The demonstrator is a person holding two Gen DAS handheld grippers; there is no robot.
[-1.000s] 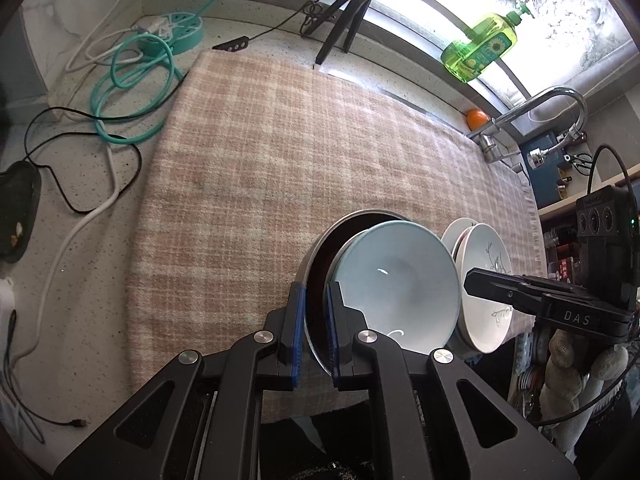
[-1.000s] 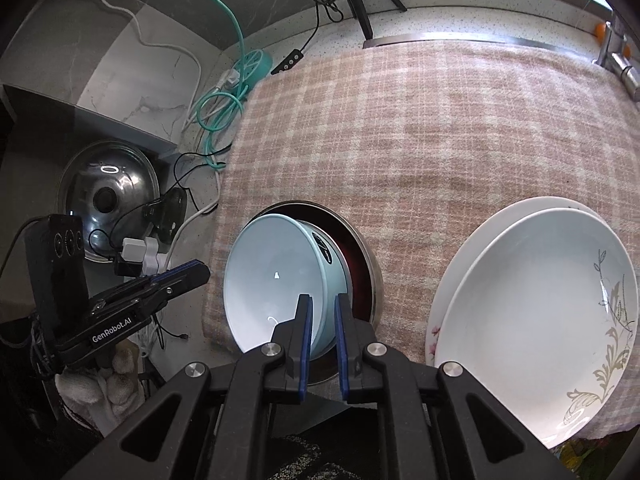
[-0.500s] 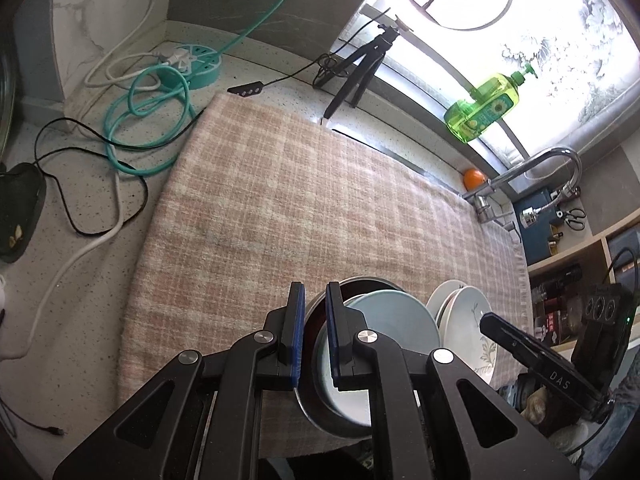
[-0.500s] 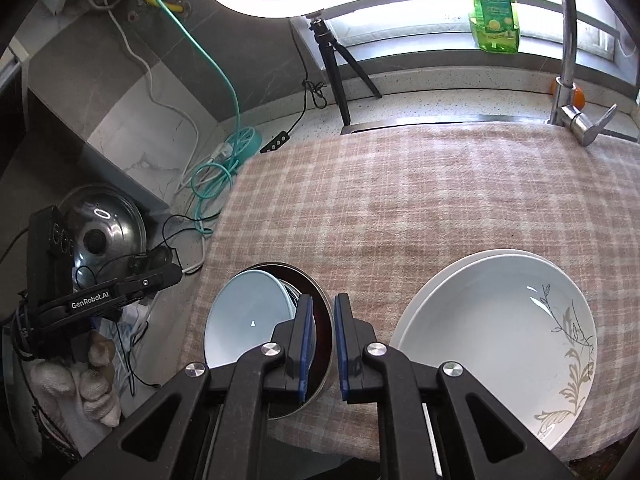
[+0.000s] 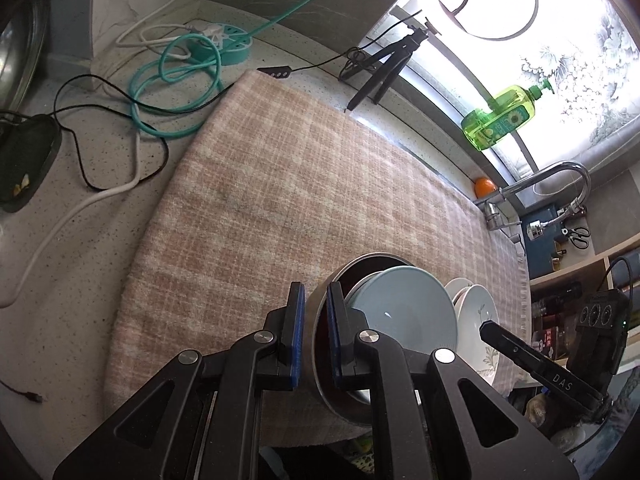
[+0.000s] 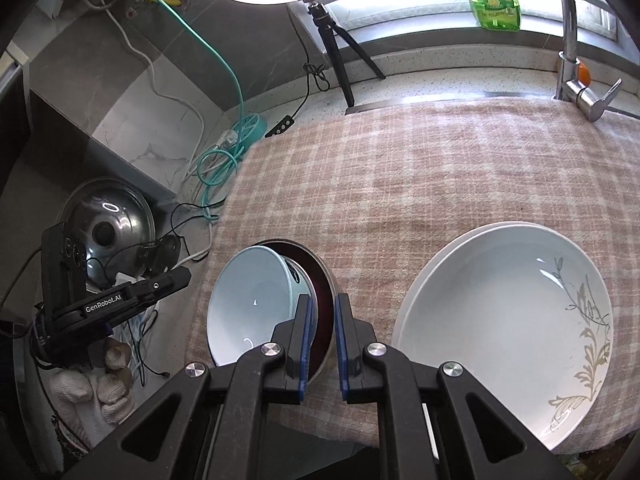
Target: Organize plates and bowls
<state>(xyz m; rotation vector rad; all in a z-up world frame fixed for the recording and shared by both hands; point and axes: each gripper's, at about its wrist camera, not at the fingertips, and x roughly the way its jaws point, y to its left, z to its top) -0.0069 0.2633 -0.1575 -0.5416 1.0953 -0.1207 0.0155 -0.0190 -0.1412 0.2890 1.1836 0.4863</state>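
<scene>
A steel bowl with a dark red inside (image 5: 340, 384) (image 6: 320, 284) is held above the checked cloth. A pale blue bowl (image 5: 404, 308) (image 6: 252, 304) lies tilted inside it. My left gripper (image 5: 316, 328) is shut on the steel bowl's left rim. My right gripper (image 6: 322, 340) is shut on its right rim. Two stacked white plates with a leaf pattern (image 6: 504, 320) (image 5: 476, 320) rest on the cloth to the right of the bowls.
The pink checked cloth (image 5: 304, 184) (image 6: 420, 168) covers the counter. Cables and a teal power strip (image 5: 224, 44) lie at the back left. A tripod (image 6: 340, 56), a green soap bottle (image 5: 500, 116) and a faucet (image 5: 552, 176) stand at the back. A steel lid (image 6: 104, 228) sits left.
Both grippers have risen with the steel bowl and the blue bowl in it. The views now show more of the counter, window and ring light.
</scene>
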